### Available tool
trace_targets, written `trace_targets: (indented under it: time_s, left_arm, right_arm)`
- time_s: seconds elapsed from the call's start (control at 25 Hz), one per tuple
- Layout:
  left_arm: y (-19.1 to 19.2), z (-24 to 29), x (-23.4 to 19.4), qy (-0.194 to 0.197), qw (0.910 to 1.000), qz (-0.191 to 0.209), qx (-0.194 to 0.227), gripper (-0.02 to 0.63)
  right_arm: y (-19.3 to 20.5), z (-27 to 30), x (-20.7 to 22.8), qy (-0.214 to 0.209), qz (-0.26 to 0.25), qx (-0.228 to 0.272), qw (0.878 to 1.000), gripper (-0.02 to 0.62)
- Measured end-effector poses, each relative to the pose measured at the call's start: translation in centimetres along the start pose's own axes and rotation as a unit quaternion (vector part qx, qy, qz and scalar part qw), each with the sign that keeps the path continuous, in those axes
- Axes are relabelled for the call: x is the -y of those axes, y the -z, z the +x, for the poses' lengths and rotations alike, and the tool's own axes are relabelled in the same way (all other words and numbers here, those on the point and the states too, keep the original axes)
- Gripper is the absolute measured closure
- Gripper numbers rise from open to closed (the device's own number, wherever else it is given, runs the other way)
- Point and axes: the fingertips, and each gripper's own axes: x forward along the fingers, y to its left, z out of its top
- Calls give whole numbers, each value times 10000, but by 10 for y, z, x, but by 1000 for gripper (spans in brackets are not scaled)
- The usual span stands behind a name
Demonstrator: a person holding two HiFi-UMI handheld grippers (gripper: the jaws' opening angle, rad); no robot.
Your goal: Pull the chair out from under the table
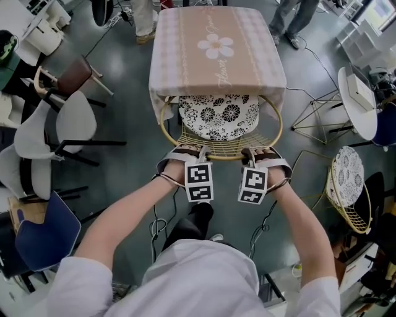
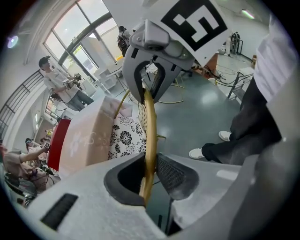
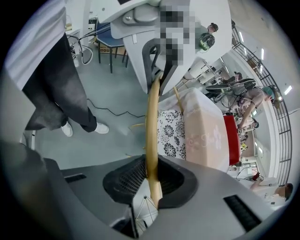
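A gold wire chair with a black-and-white flowered cushion stands tucked under the table, which wears a pink checked cloth. Both grippers hold the top rim of the chair's back, side by side. My left gripper is shut on the gold rim, which runs between its pads. My right gripper is shut on the same rim a hand's width to the right. Each gripper view shows the other gripper clamped further along the rim.
Grey and brown chairs crowd the left side. A second wire chair, a wire frame stand and a round white table stand at the right. Cables lie on the floor. People stand beyond the table.
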Motion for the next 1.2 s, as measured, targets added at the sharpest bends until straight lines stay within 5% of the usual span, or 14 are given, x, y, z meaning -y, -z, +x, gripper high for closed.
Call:
trace_targets:
  time_s: [1.2]
  left_arm:
    - [-17,-33,120,26,9978,-221,-620,531]
  right_arm:
    - [-15,-58,-117,-89,-58,227,9997,541]
